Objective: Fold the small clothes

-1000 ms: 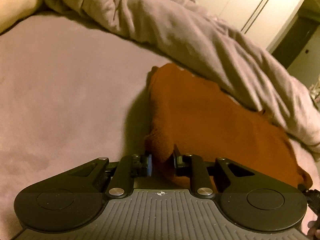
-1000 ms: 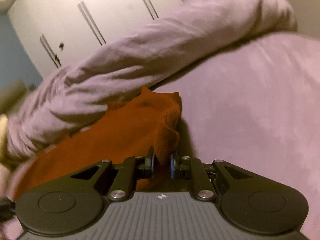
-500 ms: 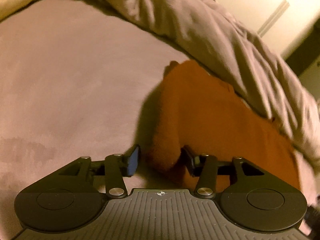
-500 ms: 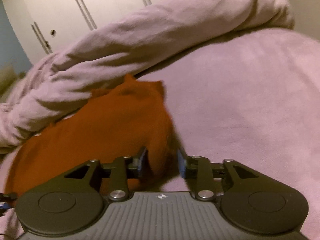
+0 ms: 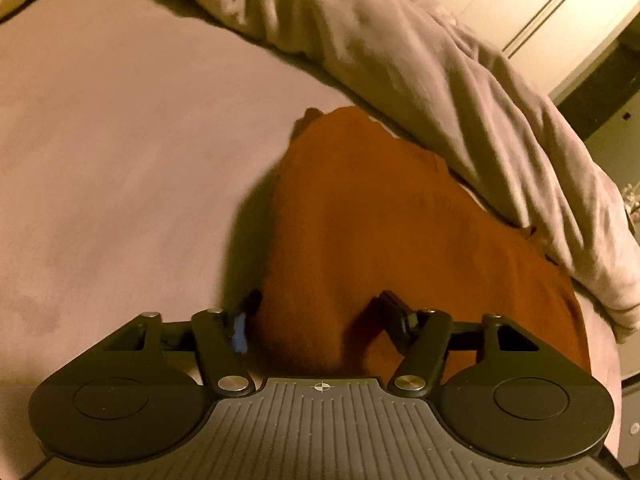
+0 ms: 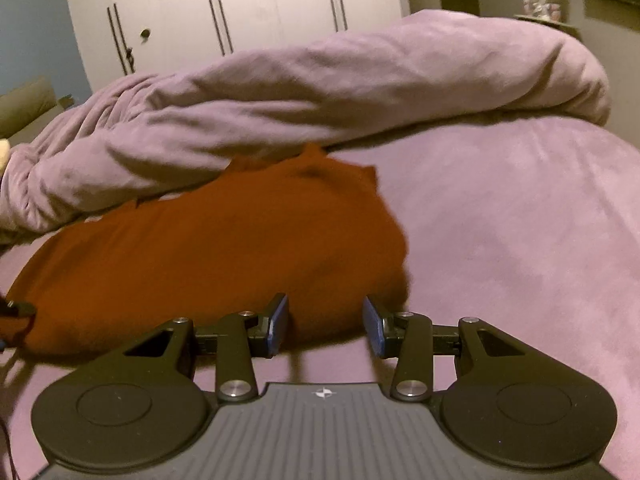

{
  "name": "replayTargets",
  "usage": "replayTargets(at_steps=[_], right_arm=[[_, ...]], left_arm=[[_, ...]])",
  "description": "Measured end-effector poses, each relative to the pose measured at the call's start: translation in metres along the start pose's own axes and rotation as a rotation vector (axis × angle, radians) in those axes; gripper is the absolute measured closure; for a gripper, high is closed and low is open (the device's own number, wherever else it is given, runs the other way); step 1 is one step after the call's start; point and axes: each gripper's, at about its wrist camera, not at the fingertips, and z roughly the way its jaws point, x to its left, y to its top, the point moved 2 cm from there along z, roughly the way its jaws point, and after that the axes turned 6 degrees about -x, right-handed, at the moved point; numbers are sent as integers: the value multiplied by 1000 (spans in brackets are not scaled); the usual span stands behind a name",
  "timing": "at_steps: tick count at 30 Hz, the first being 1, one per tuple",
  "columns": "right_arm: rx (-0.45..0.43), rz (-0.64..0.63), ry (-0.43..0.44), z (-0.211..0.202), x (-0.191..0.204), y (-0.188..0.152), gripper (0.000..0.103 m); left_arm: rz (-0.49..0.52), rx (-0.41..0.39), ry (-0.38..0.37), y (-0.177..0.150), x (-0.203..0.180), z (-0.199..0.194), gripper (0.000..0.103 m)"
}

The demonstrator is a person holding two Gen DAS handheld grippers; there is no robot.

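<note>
Both let go | left gripper [image 5: 316, 312] – jaws apart | right gripper [image 6: 325, 322] – same | orange garment [image 6: 208, 248] flat

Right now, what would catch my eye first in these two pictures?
The rust-orange garment lying on the mauve bed sheet, in front of a bunched-up duvet. Next, the black left gripper and right gripper at its near edge, jaws apart, no longer pinching the cloth.
</note>
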Motion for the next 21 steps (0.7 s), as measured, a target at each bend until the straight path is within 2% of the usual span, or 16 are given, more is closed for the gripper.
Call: replayTargets(at_steps=[4, 17, 20, 21], right_arm=[[-9, -50, -1, -1, 9, -2, 62], [-49, -147, 11, 0, 28, 0, 62], [-50, -159, 16, 1, 35, -2, 62], [-51, -158, 20, 0, 36, -2, 62]], left_arm=[[23, 2, 1, 8, -1, 9, 46], [106, 1, -6, 16, -13, 38, 47], [129, -3, 9, 18, -18, 38, 57], [134, -9, 6, 18, -20, 36, 66]])
